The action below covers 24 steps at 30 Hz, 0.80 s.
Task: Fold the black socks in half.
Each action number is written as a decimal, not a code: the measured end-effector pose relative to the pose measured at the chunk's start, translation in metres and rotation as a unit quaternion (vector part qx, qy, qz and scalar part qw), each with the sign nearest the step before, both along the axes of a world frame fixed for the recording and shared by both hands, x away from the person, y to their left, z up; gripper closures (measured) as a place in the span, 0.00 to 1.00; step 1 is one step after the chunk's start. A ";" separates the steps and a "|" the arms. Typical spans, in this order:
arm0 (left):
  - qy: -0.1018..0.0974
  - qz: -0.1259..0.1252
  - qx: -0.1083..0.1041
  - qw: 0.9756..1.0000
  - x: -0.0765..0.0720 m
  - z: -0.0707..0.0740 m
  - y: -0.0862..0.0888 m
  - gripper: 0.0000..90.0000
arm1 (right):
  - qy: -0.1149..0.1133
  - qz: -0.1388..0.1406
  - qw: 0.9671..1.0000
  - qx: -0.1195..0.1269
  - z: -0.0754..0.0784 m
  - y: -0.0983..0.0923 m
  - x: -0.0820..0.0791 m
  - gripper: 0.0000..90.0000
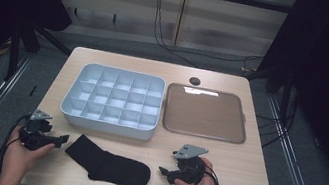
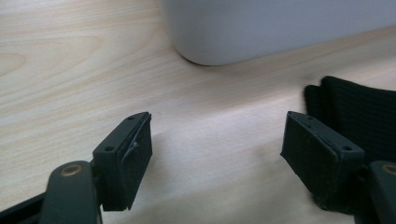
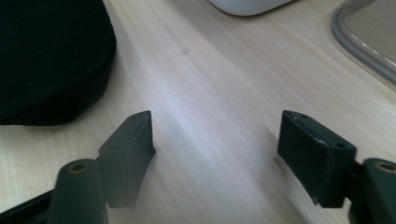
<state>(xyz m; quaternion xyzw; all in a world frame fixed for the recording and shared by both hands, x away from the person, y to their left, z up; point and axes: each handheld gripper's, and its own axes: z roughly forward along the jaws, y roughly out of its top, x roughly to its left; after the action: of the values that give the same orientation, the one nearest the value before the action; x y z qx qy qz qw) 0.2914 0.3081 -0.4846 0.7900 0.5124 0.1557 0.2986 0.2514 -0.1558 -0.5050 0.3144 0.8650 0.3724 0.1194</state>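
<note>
Both grippers, left [image 1: 63, 139] and right [image 1: 163, 172], flank the black sock [image 1: 107, 163] on the tabletop [image 1: 242, 161], fingers apart, gripping nothing. Sock lies just in front of the divided tray [image 1: 106, 122]. Risk: a shallow pinch snags one layer, so the sock slips.

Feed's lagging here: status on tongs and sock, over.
Left tongs and right tongs open, empty. Black sock flat on table between them, untouched. Nothing in the way.

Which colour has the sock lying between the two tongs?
The sock is plain black, best seen in the high view.
</note>
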 end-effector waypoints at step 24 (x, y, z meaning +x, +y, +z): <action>0.038 -0.059 0.002 0.998 -0.011 0.011 -0.030 0.30 | 0.014 0.084 0.996 0.029 0.024 0.018 -0.009 0.94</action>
<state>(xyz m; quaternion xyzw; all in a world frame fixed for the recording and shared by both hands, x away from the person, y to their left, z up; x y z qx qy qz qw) 0.2807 0.2786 -0.4734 0.8247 0.4755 0.1092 0.2860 0.2419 -0.1380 -0.4812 0.2494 0.8787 0.4015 0.0665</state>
